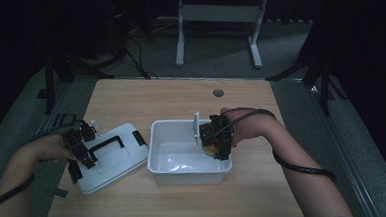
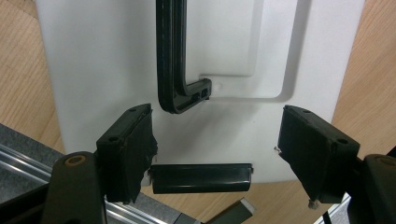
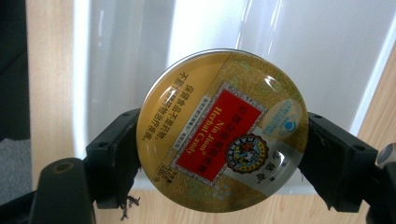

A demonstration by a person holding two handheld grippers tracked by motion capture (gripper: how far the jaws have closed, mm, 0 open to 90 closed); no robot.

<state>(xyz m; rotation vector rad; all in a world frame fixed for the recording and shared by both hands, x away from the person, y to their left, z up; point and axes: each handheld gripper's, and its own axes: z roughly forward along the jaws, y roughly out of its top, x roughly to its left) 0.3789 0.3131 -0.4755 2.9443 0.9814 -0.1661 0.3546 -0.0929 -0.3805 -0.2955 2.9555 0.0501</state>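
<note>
A white plastic box (image 1: 159, 163) stands open in the middle of the table. Its white lid (image 1: 118, 162) with a black handle (image 1: 105, 144) lies flat to the left of it. My left gripper (image 1: 81, 157) hovers open over the lid's near-left edge; in the left gripper view the lid (image 2: 107, 60), its handle (image 2: 170, 56) and a black latch (image 2: 198, 178) lie between the jaws. My right gripper (image 1: 218, 149) is above the box's right side, shut on a round gold candy tin (image 3: 222, 123) with a red label, also seen as the tin (image 1: 210, 149) in the high view.
The wooden table (image 1: 180, 96) has a small round hole (image 1: 218, 92) near its far edge. A white desk frame (image 1: 216, 22) stands on the floor beyond. Metal rails (image 1: 343, 145) run along the table's sides.
</note>
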